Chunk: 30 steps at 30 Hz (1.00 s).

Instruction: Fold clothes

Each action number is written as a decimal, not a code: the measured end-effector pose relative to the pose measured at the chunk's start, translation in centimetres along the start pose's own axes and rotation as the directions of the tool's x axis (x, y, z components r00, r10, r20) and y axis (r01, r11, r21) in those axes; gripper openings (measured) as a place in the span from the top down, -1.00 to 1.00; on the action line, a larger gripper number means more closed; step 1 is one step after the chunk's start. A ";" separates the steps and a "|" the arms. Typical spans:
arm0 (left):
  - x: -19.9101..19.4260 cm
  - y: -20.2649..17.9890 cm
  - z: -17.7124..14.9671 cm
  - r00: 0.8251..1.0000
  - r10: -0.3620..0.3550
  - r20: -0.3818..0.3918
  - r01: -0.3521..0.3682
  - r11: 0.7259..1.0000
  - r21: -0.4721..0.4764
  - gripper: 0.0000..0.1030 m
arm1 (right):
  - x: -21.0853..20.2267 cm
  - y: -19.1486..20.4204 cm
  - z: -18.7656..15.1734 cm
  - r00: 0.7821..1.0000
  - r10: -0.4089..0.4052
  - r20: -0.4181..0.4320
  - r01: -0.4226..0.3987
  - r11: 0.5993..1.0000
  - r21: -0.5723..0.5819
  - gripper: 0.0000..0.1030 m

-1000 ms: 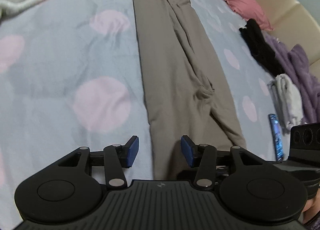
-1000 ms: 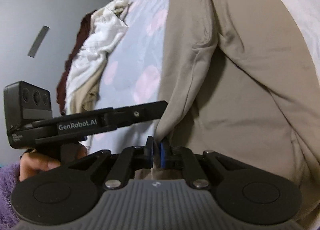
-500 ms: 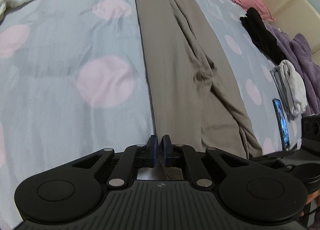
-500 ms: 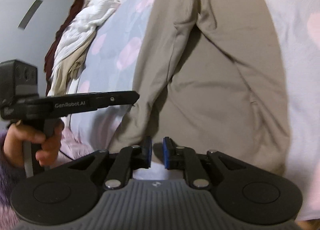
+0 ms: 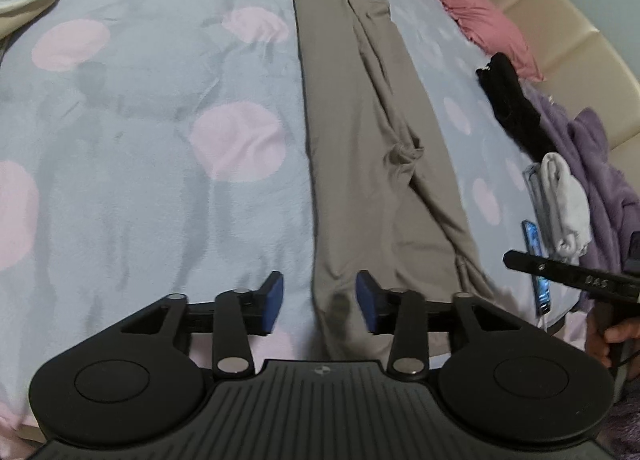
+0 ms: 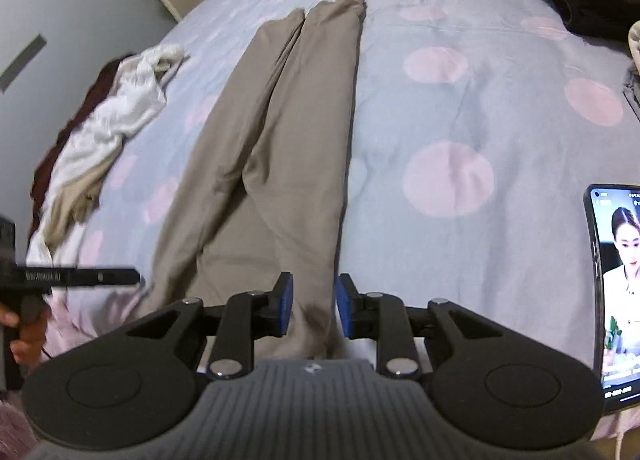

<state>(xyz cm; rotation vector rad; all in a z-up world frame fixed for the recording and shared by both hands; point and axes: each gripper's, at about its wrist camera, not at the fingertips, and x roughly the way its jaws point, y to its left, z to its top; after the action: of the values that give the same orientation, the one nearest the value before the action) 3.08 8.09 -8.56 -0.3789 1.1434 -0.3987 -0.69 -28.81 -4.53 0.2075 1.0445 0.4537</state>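
Taupe trousers point(image 5: 360, 132) lie lengthwise on the dotted bed sheet point(image 5: 160, 140), folded leg over leg, cuffs at the far end point(image 6: 336, 8). My left gripper point(image 5: 320, 302) hangs over their near left edge. Its jaws are opening, the cloth lies between the blue pads point(image 5: 274, 300), and neither pad presses it. My right gripper point(image 6: 314, 308) sits over the near right edge of the trousers point(image 6: 280, 164). Its jaws are opening too, astride the fabric without pinching it. Each tool shows in the other's view, the right one point(image 5: 568, 278) and the left one point(image 6: 80, 278), each held by a hand.
A lit phone point(image 6: 616, 300) lies on the bed to the right. Crumpled white cloth point(image 6: 120, 116) is at the left. Black point(image 5: 508, 108), purple point(image 5: 592, 164), pale folded point(image 5: 564, 204) and pink point(image 5: 480, 16) garments line the right side by the beige headboard point(image 5: 560, 20).
The right gripper let go of the lifted trouser fold and swung to the right edge; the fabric now lies flat. The left gripper shut half a second ago and stands open again.
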 end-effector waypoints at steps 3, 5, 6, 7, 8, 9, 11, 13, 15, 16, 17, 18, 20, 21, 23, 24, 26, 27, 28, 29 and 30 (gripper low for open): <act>0.4 -0.9 0.0 1.000 0.019 0.006 -0.019 0.999 0.027 0.24 | 0.8 0.9 -0.9 0.999 -0.034 -0.030 0.032 0.998 -0.059 0.45; 0.1 -1.6 -0.1 0.999 0.027 0.033 -0.029 0.998 0.060 0.25 | 1.2 1.3 -1.6 0.998 -0.053 -0.043 0.049 0.994 -0.093 0.45; -0.2 -2.2 -0.1 0.998 0.027 0.056 -0.032 0.996 0.078 0.26 | 1.1 1.4 -1.8 0.998 -0.053 -0.040 0.049 0.994 -0.102 0.45; -0.4 -2.7 0.0 0.997 0.021 0.070 -0.028 0.995 0.093 0.26 | 1.2 1.6 -1.8 0.998 -0.056 -0.033 0.051 0.991 -0.120 0.45; -0.5 -3.2 0.0 0.997 0.012 0.077 -0.020 0.994 0.106 0.26 | 1.2 1.8 -1.9 0.998 -0.061 -0.025 0.057 0.989 -0.139 0.45; -0.6 -3.8 0.1 0.997 0.003 0.080 -0.013 0.993 0.119 0.27 | 1.3 2.2 -1.8 0.997 -0.072 -0.015 0.069 0.984 -0.162 0.45; -0.3 -4.9 0.0 0.997 -0.009 0.083 -0.004 0.989 0.150 0.28 | 1.7 2.9 -1.8 0.995 -0.100 0.005 0.099 0.970 -0.220 0.47; 0.4 -6.1 0.0 0.998 -0.025 0.065 0.013 0.983 0.183 0.29 | 2.3 3.0 -1.5 0.993 -0.120 0.005 0.117 0.963 -0.244 0.76; 1.4 -7.3 0.0 0.998 -0.041 0.039 0.031 0.975 0.220 0.34 | 2.7 2.9 -1.2 0.992 -0.127 -0.002 0.122 0.961 -0.249 0.89; 2.0 -8.1 0.0 0.999 -0.047 0.027 0.039 0.969 0.244 0.35 | 2.3 2.7 -1.1 0.992 -0.126 0.008 0.124 0.963 -0.238 0.89; 2.5 -8.7 -0.2 0.998 -0.054 0.016 0.048 0.962 0.270 0.36 | 1.7 2.6 -0.9 0.993 -0.119 0.023 0.121 0.967 -0.226 0.90; 3.1 -9.4 -0.3 0.998 -0.062 0.007 0.057 0.953 0.296 0.38 | 1.1 2.5 -0.6 0.993 -0.113 0.037 0.118 0.969 -0.215 0.90; 4.4 -10.5 -0.4 0.997 -0.077 -0.004 0.073 0.937 0.341 0.54 | 0.0 2.3 -0.3 0.993 -0.107 0.050 0.114 0.974 -0.198 0.90; 5.0 -11.0 -0.4 0.997 -0.083 -0.008 0.080 0.929 0.361 0.72 | -0.3 2.3 -0.2 0.994 -0.101 0.053 0.109 0.976 -0.189 0.90; 6.2 -11.5 -0.3 0.996 -0.091 -0.003 0.085 0.918 0.387 0.78 | -0.5 2.2 0.0 0.995 -0.090 0.049 0.097 0.980 -0.172 0.90; 6.7 -11.7 -0.3 0.994 -0.107 0.004 0.097 0.912 0.398 0.83 | -0.5 2.2 0.1 0.995 -0.091 0.047 0.098 0.981 -0.168 0.90; 7.5 -12.1 -0.2 0.989 -0.145 0.010 0.128 0.902 0.412 0.85 | -0.4 2.3 0.0 0.994 -0.097 0.041 0.102 0.980 -0.173 0.90; 7.7 -12.4 -0.2 0.987 -0.161 0.017 0.139 0.893 0.428 0.85 | -0.4 2.3 0.0 0.994 -0.100 0.039 0.105 0.979 -0.174 0.90; 7.9 -12.7 -0.2 0.987 -0.162 0.019 0.137 0.885 0.445 0.85 | -0.4 2.3 0.0 0.994 -0.100 0.038 0.105 0.980 -0.171 0.90; 8.1 -12.9 -0.3 0.986 -0.163 0.020 0.136 0.877 0.461 0.85 | -0.3 2.2 0.0 0.994 -0.098 0.038 0.103 0.981 -0.165 0.90; 8.3 -13.1 -0.3 0.986 -0.164 0.019 0.135 0.868 0.478 0.85 | -0.3 2.2 0.1 0.994 -0.098 0.040 0.103 0.982 -0.158 0.90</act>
<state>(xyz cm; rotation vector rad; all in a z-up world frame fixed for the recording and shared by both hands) 4.29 -7.38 -8.89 -0.0439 0.9209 -0.7826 -1.34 -27.03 -3.45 0.0189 0.9779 0.4386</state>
